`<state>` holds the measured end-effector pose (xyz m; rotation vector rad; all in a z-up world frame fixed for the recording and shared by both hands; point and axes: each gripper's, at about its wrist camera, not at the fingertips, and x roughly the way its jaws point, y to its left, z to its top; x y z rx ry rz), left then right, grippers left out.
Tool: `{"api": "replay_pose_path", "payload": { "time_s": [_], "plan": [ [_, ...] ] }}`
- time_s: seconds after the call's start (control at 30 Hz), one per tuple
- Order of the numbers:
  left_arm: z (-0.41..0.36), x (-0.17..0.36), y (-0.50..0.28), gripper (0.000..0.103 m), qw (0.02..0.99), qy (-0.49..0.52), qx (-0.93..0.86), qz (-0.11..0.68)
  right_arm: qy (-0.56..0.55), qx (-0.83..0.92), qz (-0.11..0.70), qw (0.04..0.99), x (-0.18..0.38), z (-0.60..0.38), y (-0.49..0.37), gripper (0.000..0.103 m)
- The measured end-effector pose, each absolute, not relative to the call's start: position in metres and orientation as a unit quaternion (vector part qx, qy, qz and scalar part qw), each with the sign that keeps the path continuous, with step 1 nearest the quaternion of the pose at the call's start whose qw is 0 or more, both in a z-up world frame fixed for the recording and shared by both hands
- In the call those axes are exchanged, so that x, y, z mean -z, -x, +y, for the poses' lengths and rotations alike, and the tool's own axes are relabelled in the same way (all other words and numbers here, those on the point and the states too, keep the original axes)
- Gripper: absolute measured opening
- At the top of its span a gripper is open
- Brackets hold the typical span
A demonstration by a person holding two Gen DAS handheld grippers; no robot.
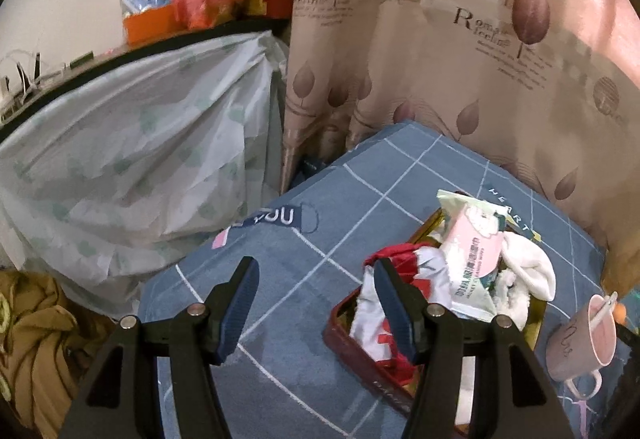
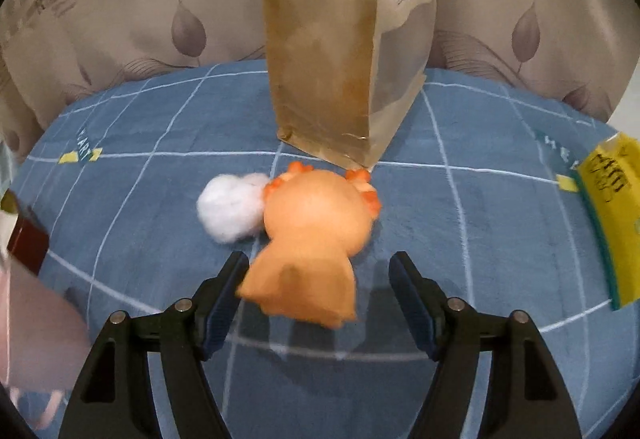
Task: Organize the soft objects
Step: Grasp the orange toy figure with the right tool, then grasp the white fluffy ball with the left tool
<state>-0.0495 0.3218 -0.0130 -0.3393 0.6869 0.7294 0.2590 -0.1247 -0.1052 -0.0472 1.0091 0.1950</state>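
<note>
In the right wrist view an orange soft toy (image 2: pixel 312 239) lies on the blue checked cloth (image 2: pixel 480 239), with a white cotton ball (image 2: pixel 228 209) touching its left side. My right gripper (image 2: pixel 320 275) is open, its fingers on either side of the toy's lower end. In the left wrist view a dark red tray (image 1: pixel 360 351) holds a red and white cloth (image 1: pixel 384 303), a wet-wipes pack (image 1: pixel 472 259) and a white cloth (image 1: pixel 528 271). My left gripper (image 1: pixel 316 279) is open and empty, just left of the tray.
A tall brown paper bag (image 2: pixel 344 51) stands right behind the toy. A yellow pack (image 2: pixel 612 207) lies at the right edge. A pink mug (image 1: pixel 584 339) with a spoon stands right of the tray. A curtain (image 1: pixel 440 39) hangs behind; a plastic-covered bundle (image 1: pixel 140 167) sits at left.
</note>
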Motion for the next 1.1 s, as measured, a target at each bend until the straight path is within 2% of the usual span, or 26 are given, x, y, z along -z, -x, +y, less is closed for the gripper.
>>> {"api": "replay_pose_path", "payload": {
  "time_s": [0.1,0.17,0.23,0.3,0.33,0.7,1.1],
  "plan": [
    [0.305,0.005,0.04,0.061,0.873,0.141,-0.334,0.327,0.019,-0.089,0.479,0.873,0.113,-0.117,-0.269,0.077],
    [0.291,0.0,0.031,0.061,0.88,0.134,-0.314,0.332,0.026,-0.082,0.468,0.88,0.113,-0.114,-0.275,0.076],
    [0.275,-0.006,0.02,0.061,0.888,0.128,-0.288,0.335,0.03,-0.081,0.464,0.882,0.114,-0.112,-0.279,0.061],
    [0.256,-0.012,0.008,0.061,0.897,0.122,-0.262,0.335,0.02,-0.087,0.461,0.883,0.113,-0.116,-0.281,0.05],
    [0.246,-0.016,0.002,0.061,0.901,0.118,-0.248,0.335,0.015,-0.091,0.459,0.883,0.111,-0.115,-0.28,0.048],
    [0.117,-0.036,-0.068,0.061,0.928,0.079,-0.083,0.355,0.015,-0.095,0.451,0.887,0.105,-0.165,-0.247,0.046],
    [-0.015,-0.013,-0.138,0.061,0.9,0.065,0.059,0.427,0.0,-0.044,0.449,0.892,0.106,-0.27,-0.216,0.046]
  ]
}}
